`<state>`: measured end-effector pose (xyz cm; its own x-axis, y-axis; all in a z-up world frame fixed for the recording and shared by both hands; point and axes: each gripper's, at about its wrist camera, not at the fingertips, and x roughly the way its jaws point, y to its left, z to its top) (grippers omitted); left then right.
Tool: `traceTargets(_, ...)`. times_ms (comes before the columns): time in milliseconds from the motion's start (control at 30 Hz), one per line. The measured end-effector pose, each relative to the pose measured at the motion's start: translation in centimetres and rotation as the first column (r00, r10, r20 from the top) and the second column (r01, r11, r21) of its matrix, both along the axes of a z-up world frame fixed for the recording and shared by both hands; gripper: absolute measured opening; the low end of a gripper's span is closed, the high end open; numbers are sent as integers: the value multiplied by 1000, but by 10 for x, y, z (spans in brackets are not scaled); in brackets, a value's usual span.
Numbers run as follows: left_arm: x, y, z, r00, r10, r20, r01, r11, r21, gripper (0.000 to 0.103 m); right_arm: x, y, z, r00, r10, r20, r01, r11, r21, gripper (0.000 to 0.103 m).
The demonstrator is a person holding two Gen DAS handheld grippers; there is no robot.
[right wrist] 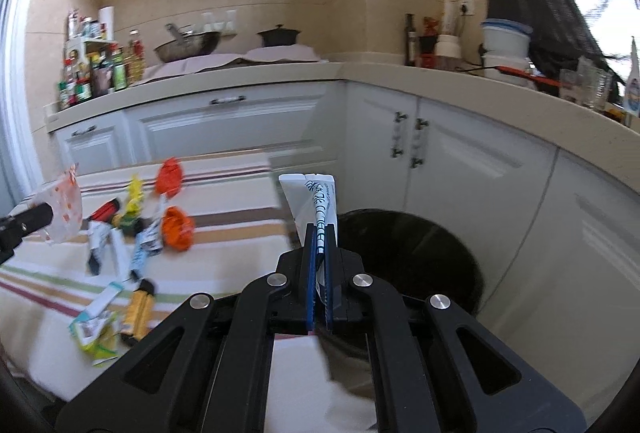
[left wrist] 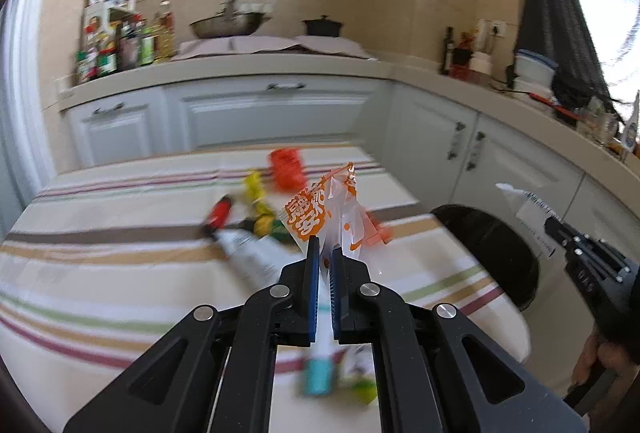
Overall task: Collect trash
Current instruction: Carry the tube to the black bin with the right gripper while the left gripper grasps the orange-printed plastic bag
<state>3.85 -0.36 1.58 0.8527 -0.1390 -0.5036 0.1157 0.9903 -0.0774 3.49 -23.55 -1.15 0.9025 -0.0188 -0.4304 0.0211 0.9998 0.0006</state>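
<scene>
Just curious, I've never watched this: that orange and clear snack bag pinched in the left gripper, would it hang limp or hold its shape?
Probably fairly crisp: the orange and clear wrapper stands upright above the left gripper, creased rather than drooping. It looks empty, so likely very light. Its glossy film may be slippery.

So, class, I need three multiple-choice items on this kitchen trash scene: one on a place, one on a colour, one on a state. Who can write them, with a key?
1. Where is the black bin?
A. On the counter
B. On the floor beside the striped table
C. Under the range hood

2. What colour is the printing on the clear wrapper in the left hand-held gripper?
A. Orange
B. Green
C. Purple

3. What state is the right hand-held gripper in?
A. Wide open and empty
B. Lying on the table
C. Shut on a white wrapper

Key: 1 B, the bin stands at the table's edge below the cabinets; 2 A, orange characters show on the film; 3 C, the wrapper sticks up between the closed fingers.
</scene>
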Motion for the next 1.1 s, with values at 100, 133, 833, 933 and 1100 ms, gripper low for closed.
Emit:
traceTargets(100,12,-22,7,999,-44,20,44,999,-1,5,7,-18,1,999,-44,7,44,999,5,3)
traceTargets(133,14,-28,9,998,-55,26,55,998,0,5,10,-25,1,998,-61,10,61,998,8,3)
traceTargets(833,104,-184,-31,958,-261,-117,274,955,114,6,69,-118,-41,978,-201,-62,206,974,90,5)
traceTargets(933,114,-192,-40,957,-250,-145,269,955,127,26,78,-126,-53,975,-203,-91,212,972,101,25)
traceTargets(1100,119,-195,-43,961,-233,-148,253,958,136,44,88,-135,-65,966,-228,-123,241,964,108,29)
